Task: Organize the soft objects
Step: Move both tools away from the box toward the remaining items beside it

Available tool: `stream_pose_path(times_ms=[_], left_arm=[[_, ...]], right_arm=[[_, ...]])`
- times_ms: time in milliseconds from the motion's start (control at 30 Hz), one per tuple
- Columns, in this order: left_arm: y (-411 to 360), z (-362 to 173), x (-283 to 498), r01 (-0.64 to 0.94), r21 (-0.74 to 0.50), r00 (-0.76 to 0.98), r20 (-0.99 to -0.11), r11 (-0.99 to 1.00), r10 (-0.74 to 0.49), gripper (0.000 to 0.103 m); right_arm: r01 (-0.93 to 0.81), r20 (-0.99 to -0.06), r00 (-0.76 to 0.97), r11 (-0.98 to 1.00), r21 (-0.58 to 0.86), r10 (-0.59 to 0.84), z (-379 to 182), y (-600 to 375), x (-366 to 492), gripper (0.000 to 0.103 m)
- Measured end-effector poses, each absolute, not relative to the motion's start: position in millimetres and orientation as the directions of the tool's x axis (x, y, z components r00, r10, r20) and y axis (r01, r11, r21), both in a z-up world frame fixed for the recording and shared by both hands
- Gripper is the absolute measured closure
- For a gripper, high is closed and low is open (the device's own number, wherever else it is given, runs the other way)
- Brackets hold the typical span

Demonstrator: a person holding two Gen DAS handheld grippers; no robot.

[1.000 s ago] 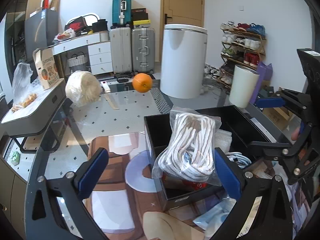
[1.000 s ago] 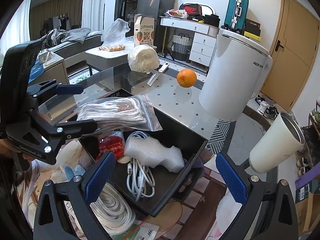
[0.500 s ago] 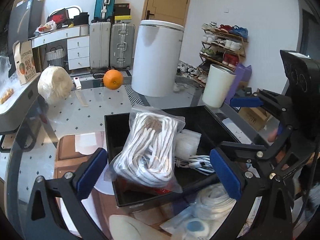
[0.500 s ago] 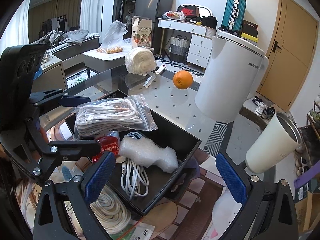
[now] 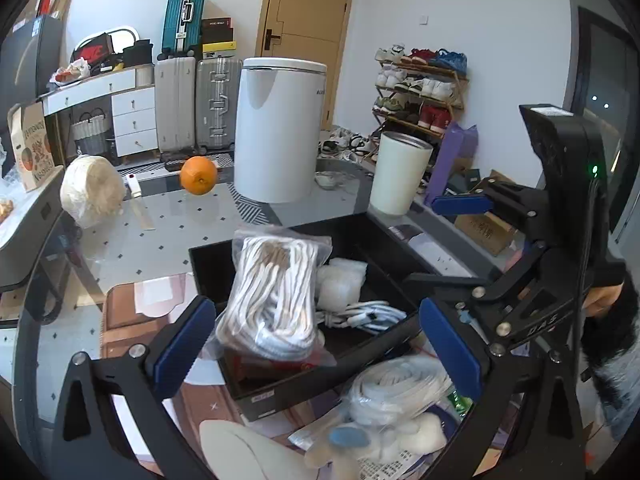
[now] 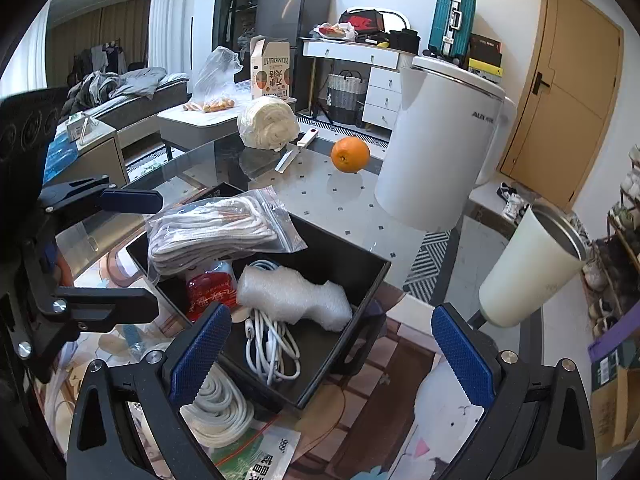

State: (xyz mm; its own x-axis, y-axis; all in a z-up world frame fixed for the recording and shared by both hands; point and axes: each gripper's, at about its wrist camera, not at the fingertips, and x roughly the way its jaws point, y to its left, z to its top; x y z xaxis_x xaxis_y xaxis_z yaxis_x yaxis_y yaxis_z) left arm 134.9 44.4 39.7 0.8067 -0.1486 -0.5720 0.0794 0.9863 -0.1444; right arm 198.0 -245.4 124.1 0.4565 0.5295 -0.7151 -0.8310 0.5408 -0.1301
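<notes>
A black box (image 5: 280, 394) (image 6: 344, 344) stands on the table. A clear bag of white rope (image 5: 276, 300) (image 6: 212, 236) lies on its edge over a red packet (image 6: 208, 294). Inside are a bubble-wrap piece (image 6: 292, 300) (image 5: 340, 280) and a white cable (image 6: 272, 348) (image 5: 364, 314). A bagged white rope coil (image 5: 396, 384) (image 6: 216, 400) lies outside the box, by its near wall. My left gripper (image 5: 316, 348) is open above the box's near edge. My right gripper (image 6: 332, 352) is open over the box.
On the glass table stand a white appliance (image 5: 276, 132) (image 6: 436, 152), a white tumbler (image 5: 402, 172) (image 6: 528, 272), an orange (image 5: 198, 176) (image 6: 350, 155), a knife (image 6: 294, 152) and a cream yarn roll (image 5: 92, 190) (image 6: 268, 122). Soft pieces and printed packets (image 5: 380, 440) lie near the table's front edge.
My left gripper has swung right and drawn back toward the box's near side, bringing the outside rope coil into view. The right gripper moved slightly. The bag of rope stayed put.
</notes>
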Motion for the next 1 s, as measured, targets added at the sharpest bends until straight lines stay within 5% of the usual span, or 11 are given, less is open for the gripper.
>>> stream_pose_path(times_ms=[1000], left_arm=[[39.3,22.5,58.7,-0.108,-0.047,0.83,-0.555,0.993,0.064,0.0]], right_arm=[[-0.709,-0.729,0.468,0.704,0.027,0.499,104.0,-321.7,116.4,0.001]])
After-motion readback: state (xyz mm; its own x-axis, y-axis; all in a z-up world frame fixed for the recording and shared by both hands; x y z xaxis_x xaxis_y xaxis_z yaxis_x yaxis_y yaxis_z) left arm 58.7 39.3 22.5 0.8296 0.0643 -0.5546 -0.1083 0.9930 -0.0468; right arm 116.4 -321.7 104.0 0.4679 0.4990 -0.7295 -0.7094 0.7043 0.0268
